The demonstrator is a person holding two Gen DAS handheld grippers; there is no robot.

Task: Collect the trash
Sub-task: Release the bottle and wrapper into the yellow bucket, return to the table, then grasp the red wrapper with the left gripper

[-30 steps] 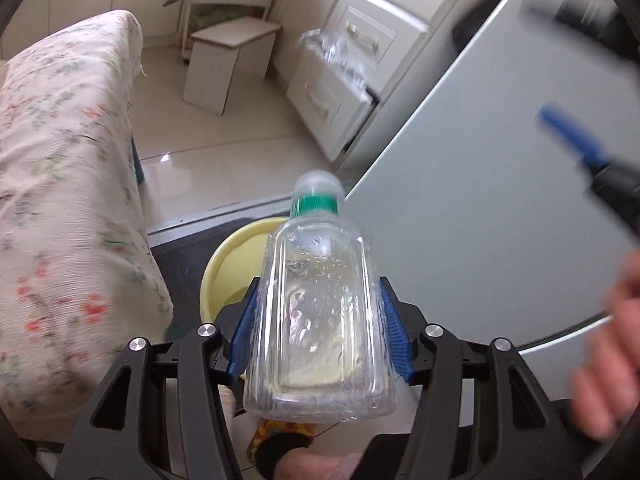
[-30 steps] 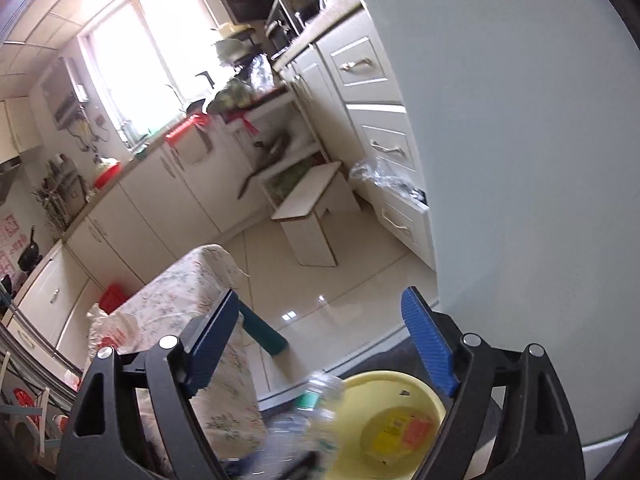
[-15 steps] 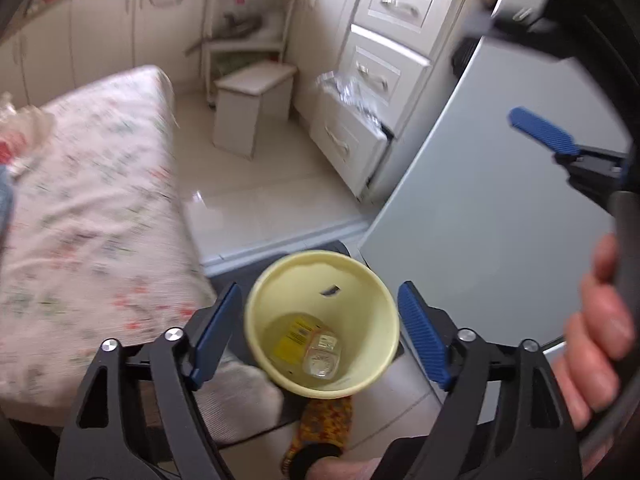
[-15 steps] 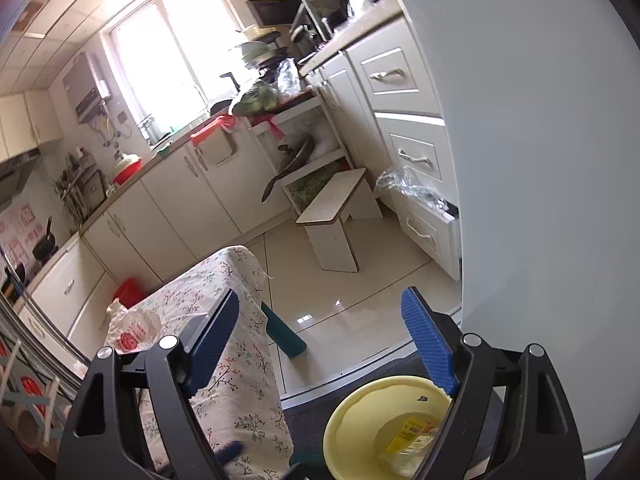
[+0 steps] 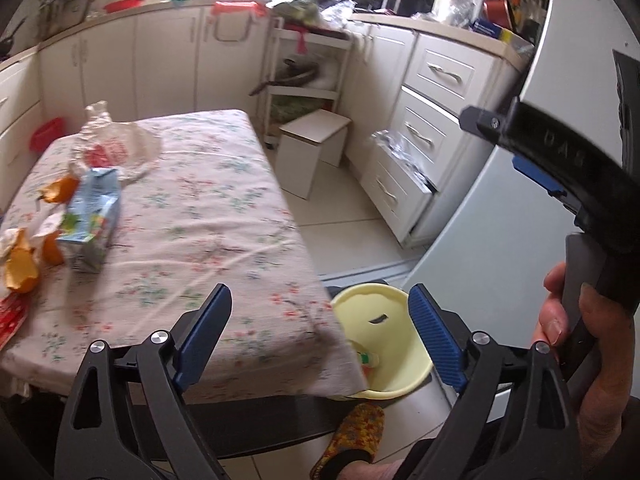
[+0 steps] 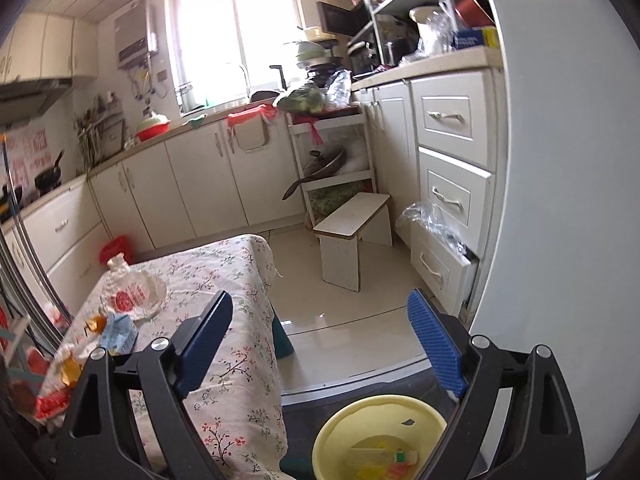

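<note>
1. Left wrist view: the left gripper point(image 5: 320, 330), jaws just opened wide and empty, faces the flowered table; a clear plastic bottle point(image 5: 368, 359) lies in the round yellow plastic bin point(image 5: 416, 376).
2. Right wrist view: the right gripper point(image 6: 320, 338) gapes empty; the blue carton point(image 6: 120, 332) looks the likely next pick-up.

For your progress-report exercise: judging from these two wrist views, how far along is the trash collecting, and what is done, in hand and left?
Done: a clear bottle lies in the yellow bin on the floor. In hand: nothing; the left gripper, whose jaws have just been opening, and the right gripper are both open and empty. Left: on the floral tablecloth remain a blue carton, orange peels and a crumpled plastic bag.
</note>
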